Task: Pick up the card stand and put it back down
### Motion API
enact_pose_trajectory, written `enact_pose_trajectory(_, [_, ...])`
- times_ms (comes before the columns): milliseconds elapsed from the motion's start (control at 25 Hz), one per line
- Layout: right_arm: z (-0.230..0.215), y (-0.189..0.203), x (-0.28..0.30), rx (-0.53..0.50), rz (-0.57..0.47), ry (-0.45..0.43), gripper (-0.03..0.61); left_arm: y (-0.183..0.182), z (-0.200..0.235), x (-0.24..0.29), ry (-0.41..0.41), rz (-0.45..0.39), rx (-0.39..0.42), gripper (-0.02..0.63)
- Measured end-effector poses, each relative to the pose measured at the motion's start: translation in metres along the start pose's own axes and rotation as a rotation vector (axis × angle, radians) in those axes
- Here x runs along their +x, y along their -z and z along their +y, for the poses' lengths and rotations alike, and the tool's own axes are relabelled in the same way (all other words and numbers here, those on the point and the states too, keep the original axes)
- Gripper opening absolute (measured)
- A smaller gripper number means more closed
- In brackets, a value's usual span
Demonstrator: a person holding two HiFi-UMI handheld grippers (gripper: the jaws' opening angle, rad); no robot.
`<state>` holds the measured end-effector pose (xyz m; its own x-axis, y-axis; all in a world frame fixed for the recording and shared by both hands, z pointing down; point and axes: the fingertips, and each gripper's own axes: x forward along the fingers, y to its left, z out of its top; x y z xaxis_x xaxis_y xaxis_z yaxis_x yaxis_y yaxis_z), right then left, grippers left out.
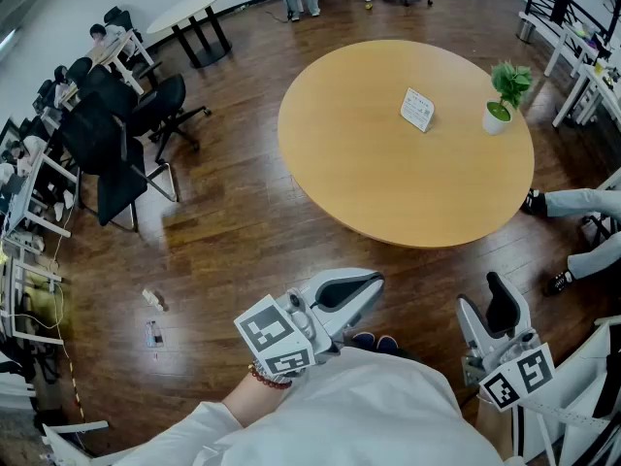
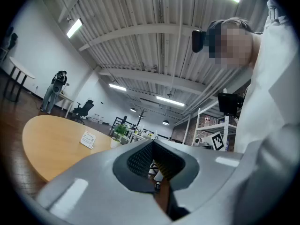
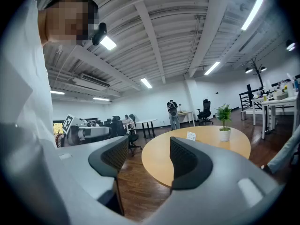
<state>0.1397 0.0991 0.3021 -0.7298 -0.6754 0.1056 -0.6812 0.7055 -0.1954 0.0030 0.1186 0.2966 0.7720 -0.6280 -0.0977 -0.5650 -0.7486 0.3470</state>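
Dark wood floor (image 1: 243, 231) separates the left claw (image 1: 367, 283) and right claw (image 1: 482, 295) from one round light-wood table (image 1: 388, 183), well ahead. On it stand one white card stand (image 1: 418, 109) and, just right, one green potted plant (image 1: 503, 95). Left claw is closed, right claw wide open, both empty.

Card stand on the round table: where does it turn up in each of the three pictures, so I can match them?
Head view: card stand, upper right of the picture.
Left gripper view: card stand, left of centre.
Right gripper view: card stand, right of centre, small and far off.
Shared landmark: the potted plant, just right of it in every view.
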Motion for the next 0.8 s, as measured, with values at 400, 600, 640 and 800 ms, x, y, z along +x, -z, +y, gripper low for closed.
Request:
enact_pose_trajectory(400, [-0.007,0.02,0.042,0.034,0.002,0.042,0.258,0.022,0.052,-0.014,0.008,0.048,-0.042,0.002])
enact_pose_trajectory(600, [-0.052,0.007,0.055,0.039,0.021,0.099,0.253,0.022,0.084,-0.004,-0.028,0.061,-0.08,0.002])
enact_pose_trajectory(640, [-0.063,0.005,0.063,0.034,0.023,0.101,0.252,0.022,0.093,0.002,-0.036,0.062,-0.084,0.002])
enact_pose_trajectory(800, [-0.1,0.012,0.102,0.056,0.034,0.057,0.249,0.024,0.132,0.033,-0.076,0.078,-0.082,0.002])
